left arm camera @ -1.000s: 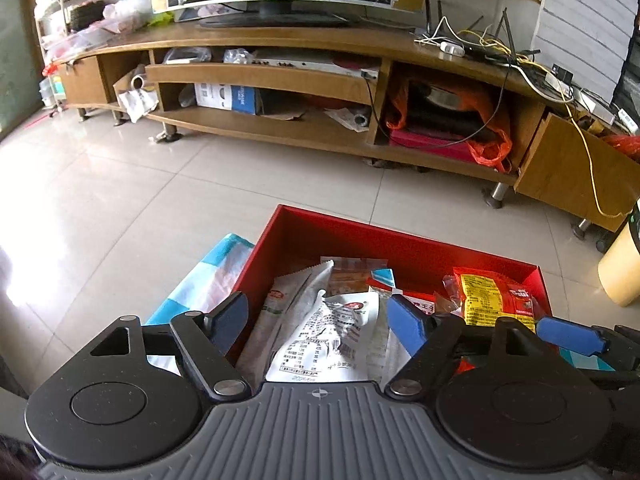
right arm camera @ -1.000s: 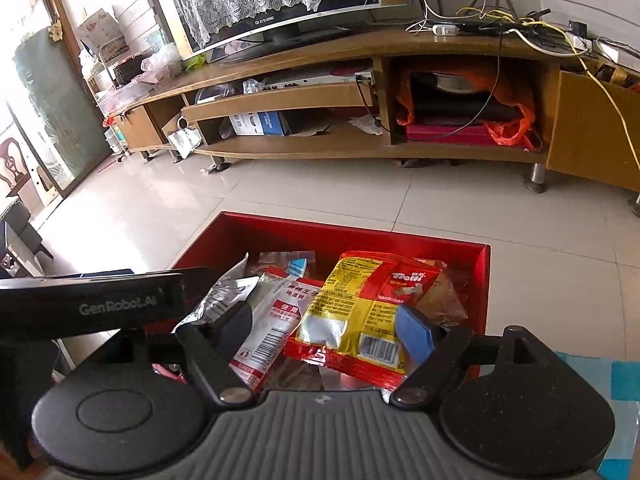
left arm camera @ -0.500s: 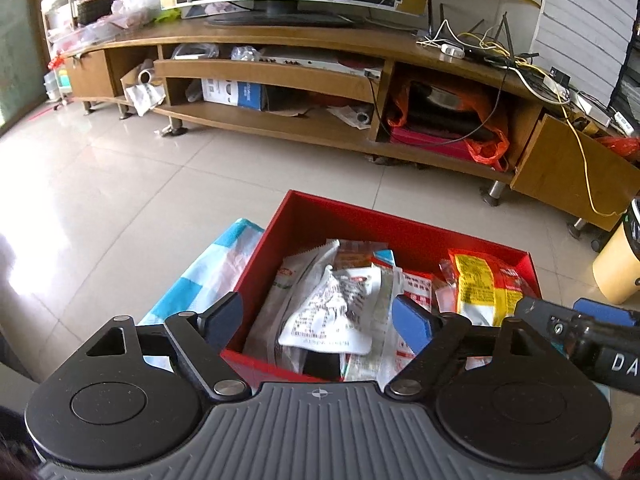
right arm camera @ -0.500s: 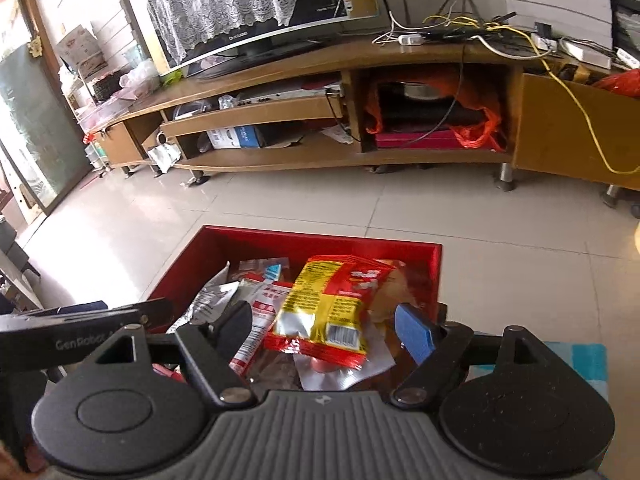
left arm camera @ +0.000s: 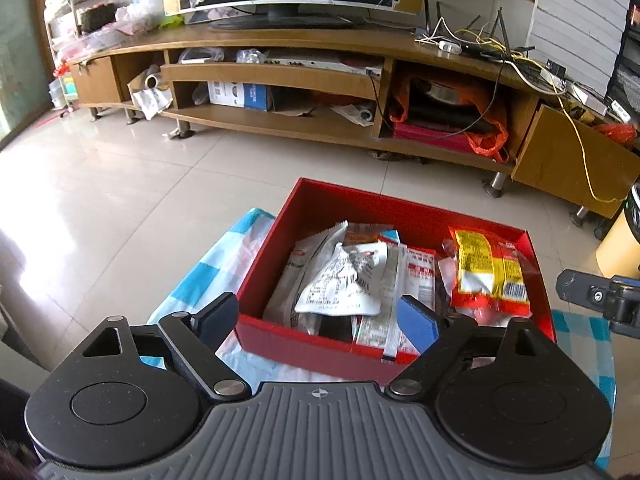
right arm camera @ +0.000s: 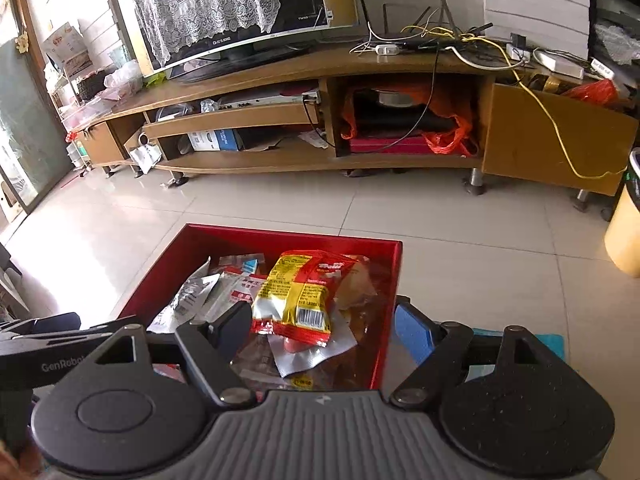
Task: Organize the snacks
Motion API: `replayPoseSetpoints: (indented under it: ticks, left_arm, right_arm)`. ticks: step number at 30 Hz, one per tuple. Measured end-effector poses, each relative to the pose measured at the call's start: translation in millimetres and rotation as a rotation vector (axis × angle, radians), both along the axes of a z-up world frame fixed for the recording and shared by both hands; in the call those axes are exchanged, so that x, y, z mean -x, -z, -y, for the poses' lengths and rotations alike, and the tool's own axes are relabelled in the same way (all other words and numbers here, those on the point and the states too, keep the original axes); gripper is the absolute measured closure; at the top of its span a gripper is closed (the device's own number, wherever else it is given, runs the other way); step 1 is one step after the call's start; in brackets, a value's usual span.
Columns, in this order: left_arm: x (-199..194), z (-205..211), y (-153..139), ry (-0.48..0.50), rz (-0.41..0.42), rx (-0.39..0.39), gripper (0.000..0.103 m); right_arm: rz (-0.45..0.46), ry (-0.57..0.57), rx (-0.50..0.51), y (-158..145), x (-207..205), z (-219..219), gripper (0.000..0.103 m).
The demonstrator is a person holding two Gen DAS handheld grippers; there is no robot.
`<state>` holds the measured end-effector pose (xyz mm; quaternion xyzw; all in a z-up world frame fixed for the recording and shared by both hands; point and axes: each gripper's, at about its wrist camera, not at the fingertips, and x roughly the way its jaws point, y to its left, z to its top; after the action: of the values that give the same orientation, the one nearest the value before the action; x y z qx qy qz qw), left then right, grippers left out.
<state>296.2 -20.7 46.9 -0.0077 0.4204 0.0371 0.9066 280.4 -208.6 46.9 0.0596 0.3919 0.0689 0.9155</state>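
A red box (left arm camera: 404,204) (right arm camera: 292,236) holds several snack packets. A white packet (left arm camera: 344,280) lies on top at the left of the pile, and a yellow-and-red packet (left arm camera: 488,272) (right arm camera: 296,292) at the right. My left gripper (left arm camera: 316,318) hangs over the box's near edge; its jaws are opening and nothing is pressed between them. My right gripper (right arm camera: 324,332) stands open above the box's right side, with the yellow-and-red packet lying loose beyond its fingers. Each gripper shows at the edge of the other's view.
The box sits on a blue-and-white checked cloth (left arm camera: 208,276) on a low surface. Beyond it is a tiled floor (left arm camera: 120,184), then a long wooden TV stand (left arm camera: 280,76) with a TV, cables and clutter. A yellow bin (right arm camera: 624,232) stands at the right.
Both grippers have drawn back from the box, so more of it shows. The left jaws have spread wider. The yellow-and-red packet now lies farther from the right fingers.
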Motion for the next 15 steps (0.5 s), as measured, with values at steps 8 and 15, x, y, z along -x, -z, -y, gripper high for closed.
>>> replayPoseSetpoints:
  ticks: [8,15]
  left_arm:
    - [18.6,3.1,-4.7,0.012,0.004,0.002,0.01]
    - [38.4,5.5,-5.3,0.028,0.0,0.011,0.008]
  right_arm:
    - [0.0,0.005,0.021,-3.6,19.7,1.0,0.024]
    - [-0.003,0.006,0.026,-4.1,46.0,3.3,0.024]
